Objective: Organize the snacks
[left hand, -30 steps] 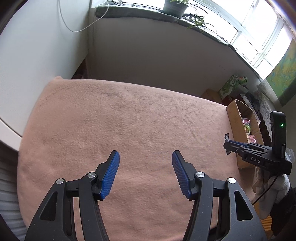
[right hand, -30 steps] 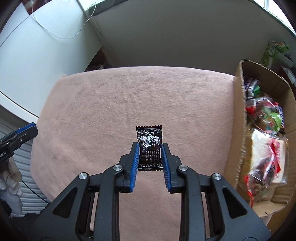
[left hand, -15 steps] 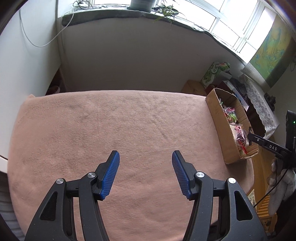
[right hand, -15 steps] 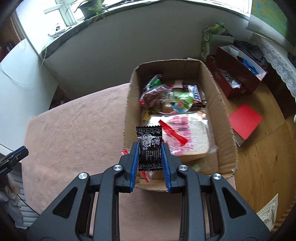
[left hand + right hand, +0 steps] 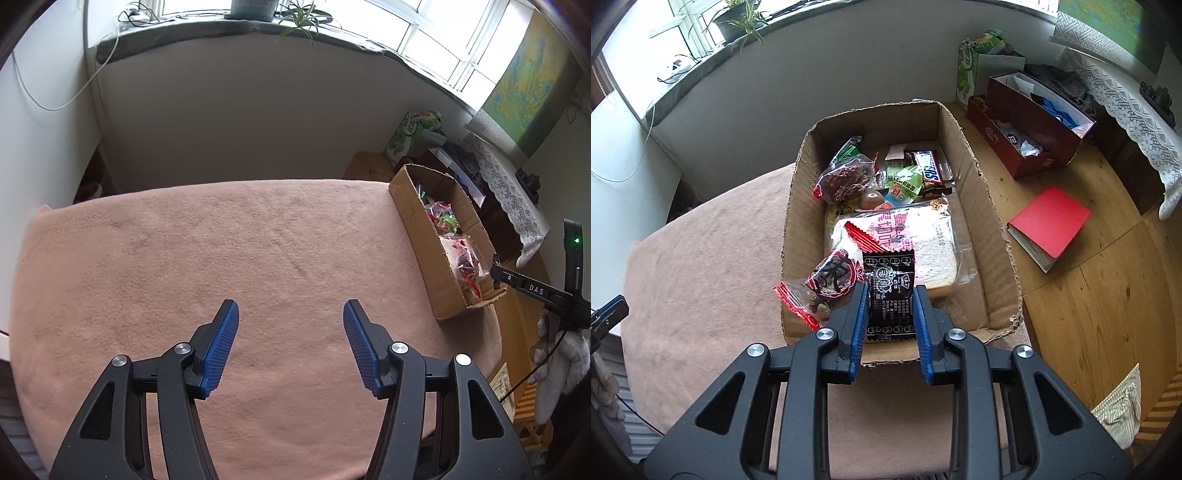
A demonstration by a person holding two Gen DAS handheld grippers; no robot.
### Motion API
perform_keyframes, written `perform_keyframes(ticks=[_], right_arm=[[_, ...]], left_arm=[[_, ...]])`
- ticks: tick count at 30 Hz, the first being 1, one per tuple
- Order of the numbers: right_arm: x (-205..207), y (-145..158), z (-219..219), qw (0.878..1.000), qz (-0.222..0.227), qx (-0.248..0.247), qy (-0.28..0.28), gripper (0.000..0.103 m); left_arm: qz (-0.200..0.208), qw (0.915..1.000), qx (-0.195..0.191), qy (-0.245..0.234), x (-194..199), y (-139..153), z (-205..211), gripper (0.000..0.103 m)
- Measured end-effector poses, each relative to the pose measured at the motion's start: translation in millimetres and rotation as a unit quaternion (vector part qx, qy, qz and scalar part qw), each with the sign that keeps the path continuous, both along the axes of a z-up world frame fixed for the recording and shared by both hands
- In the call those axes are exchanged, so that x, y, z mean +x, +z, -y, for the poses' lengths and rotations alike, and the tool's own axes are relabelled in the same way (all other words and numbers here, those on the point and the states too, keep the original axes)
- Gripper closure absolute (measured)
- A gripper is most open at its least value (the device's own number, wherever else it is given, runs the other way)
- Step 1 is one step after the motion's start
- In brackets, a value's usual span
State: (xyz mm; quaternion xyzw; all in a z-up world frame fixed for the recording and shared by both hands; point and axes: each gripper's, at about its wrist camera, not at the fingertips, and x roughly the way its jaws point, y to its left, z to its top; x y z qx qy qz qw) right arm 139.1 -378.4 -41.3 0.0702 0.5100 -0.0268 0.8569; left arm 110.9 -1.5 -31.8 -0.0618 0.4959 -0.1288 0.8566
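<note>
- One black snack packet point(image 5: 891, 291) sits clamped between my right gripper point(image 5: 890, 314) pads, upright, printed side toward the camera.
- My right gripper hangs over the near end of the cardboard box point(image 5: 975, 177), tilted down into it, with the packet above the near wall rather than resting on anything.
- Just past the packet, at 12 o'clock, lies a bagged bread loaf point(image 5: 923, 236); at 10 o'clock a red-and-clear bag of dried fruit point(image 5: 827, 284) droops over the box's left wall.
- Farther along at 12 o'clock the box's far end is crowded: a Snickers bar point(image 5: 929, 168), a green packet point(image 5: 905, 179) and another dark fruit bag point(image 5: 842, 177).
- My left gripper point(image 5: 291, 347) stands about half open with nothing between its pads, held above the pink blanket point(image 5: 221, 251).
- From the left wrist, the box sits at 2 o'clock on the blanket's right edge, and the blanket shows no loose snacks anywhere.
- My judgement: the sorting is nearly finished, and this packet looks like the last item.
- What is left is to lower it a little, let go so it lands on the loaf or beside it, and perhaps tuck the drooping bag fully inside.
- On the wooden floor at 2 o'clock lie a red notebook point(image 5: 1052, 221) and a dark red box point(image 5: 1027, 122); I take them to be no part of the job.
</note>
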Motion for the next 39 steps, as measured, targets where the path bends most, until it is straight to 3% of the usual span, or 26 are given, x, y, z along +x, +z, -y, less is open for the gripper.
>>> perform_keyframes(ticks=[3, 5, 7, 10, 20, 39], right_arm=[[-1.2, 1.5, -0.6, 1.000, 0.002, -0.006, -0.002, 0.067], [-2.4, 3.6, -1.4, 1.000, 0.006, -0.014, -0.004, 0.051], [-3.2, 5.4, -2.5, 1.000, 0.010, -0.018, -0.004, 0.041], [-4.4, 8.0, -4.9, 1.000, 0.015, -0.025, -0.005, 0.036], [-9.7, 22.3, -16.7, 0.999, 0.028, -0.035, -0.006, 0.033], [-38.6, 95.2, -52.9, 0.994, 0.095, -0.044, 0.003, 0.033]], left_arm=[[0.002, 1.0000, -0.001, 0.000, -0.7, 1.4, 0.3, 0.045], [0.003, 1.0000, 0.000, 0.000, -1.5, 2.3, 0.7, 0.045], [0.004, 1.0000, 0.000, 0.001, -2.6, 3.0, 1.0, 0.045], [0.005, 1.0000, 0.001, 0.000, -4.6, 3.8, 1.6, 0.045], [0.019, 0.9998, 0.002, -0.003, -9.9, 13.8, 6.7, 0.045], [0.114, 0.9898, -0.012, -0.085, -20.8, 80.9, 69.8, 0.045]])
